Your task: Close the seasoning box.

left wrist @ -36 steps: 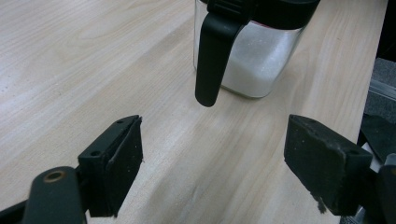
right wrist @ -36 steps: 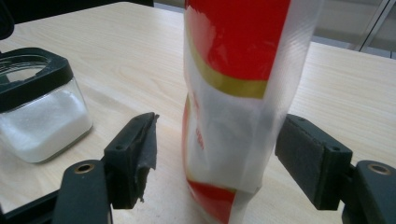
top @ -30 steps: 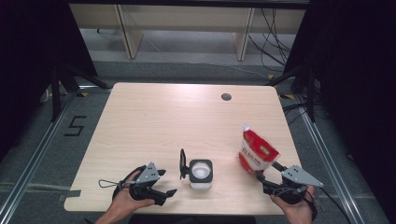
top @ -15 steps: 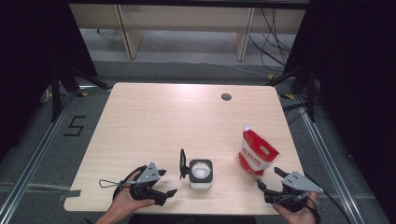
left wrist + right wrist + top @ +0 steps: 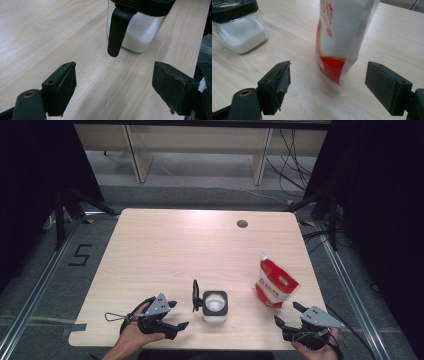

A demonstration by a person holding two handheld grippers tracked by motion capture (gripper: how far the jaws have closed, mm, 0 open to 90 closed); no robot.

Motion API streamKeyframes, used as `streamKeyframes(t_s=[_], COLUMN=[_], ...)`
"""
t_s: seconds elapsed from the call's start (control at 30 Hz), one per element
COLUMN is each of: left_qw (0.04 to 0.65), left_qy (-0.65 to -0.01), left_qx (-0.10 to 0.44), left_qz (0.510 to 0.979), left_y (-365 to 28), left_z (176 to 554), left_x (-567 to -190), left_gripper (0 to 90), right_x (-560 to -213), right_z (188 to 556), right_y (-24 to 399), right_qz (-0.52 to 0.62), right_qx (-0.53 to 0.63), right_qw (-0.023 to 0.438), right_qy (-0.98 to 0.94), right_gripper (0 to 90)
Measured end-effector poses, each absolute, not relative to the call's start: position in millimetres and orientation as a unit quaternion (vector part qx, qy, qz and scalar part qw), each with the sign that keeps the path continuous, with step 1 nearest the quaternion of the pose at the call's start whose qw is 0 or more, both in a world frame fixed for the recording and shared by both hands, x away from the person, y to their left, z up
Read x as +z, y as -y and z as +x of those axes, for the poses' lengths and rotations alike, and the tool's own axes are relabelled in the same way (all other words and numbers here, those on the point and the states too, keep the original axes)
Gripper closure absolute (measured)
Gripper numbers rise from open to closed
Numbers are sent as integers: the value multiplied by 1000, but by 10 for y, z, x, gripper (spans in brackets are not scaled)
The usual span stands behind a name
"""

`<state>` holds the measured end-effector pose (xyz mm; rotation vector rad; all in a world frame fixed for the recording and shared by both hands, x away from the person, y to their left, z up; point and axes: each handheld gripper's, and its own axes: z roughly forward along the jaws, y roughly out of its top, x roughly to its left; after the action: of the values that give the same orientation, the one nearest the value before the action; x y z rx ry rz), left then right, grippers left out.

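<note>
Since the earlier picture our right gripper [image 5: 289, 314] had drawn back from the red-and-white pouch [image 5: 274, 285] toward the table's near edge, and its jaws had just been opening, with nothing between them. The pouch stood upright to the right of the glass jar [image 5: 215, 306], well apart from it. Our right gripper sat just on the near side of the pouch and to the right of the jar, jaws wide and empty. Our left gripper [image 5: 176, 315] rested left of the jar, near its raised black lid [image 5: 196, 296], jaws likewise spread and empty. The jar already held white grains. To do the step well, we judged we should square the right jaws on the pouch's lower body [image 5: 332, 67], close gently so the soft sides would not buckle, and steady the jar with the left.
</note>
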<state>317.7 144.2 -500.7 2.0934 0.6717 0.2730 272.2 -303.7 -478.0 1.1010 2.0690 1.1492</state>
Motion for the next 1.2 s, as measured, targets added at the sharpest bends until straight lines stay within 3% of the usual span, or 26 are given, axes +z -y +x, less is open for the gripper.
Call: streamKeyframes(t_s=[0.17, 0.27, 0.33, 0.57, 0.77, 1.2], left_qw=[458, 462, 464, 481, 483, 496], left_qy=[-292, -296, -301, -280, -272, -240], left_qx=[111, 109, 115, 138, 144, 148], left_qz=[832, 829, 826, 819, 820, 821], left_y=[-1467, -1482, -1504, -1559, -1497, -1360], left_z=[3178, 3185, 3170, 3153, 3125, 3177], left_x=[-4975, -4962, -4938, -4817, -4692, -4491], left_gripper=[197, 244, 316, 680, 862, 893], right_x=[-4778, -4780, -4777, -4770, -4768, -4767], right_z=[2706, 2711, 2721, 2700, 2689, 2687], right_y=[3034, 3037, 3052, 3022, 3040, 3020], right_qz=[408, 413, 402, 416, 415, 413], right_qx=[421, 421, 419, 419, 423, 426], right_qw=[257, 252, 269, 260, 258, 258], right_qy=[-768, -767, -768, -764, -763, -763], right_gripper=[217, 217, 219, 223, 228, 230])
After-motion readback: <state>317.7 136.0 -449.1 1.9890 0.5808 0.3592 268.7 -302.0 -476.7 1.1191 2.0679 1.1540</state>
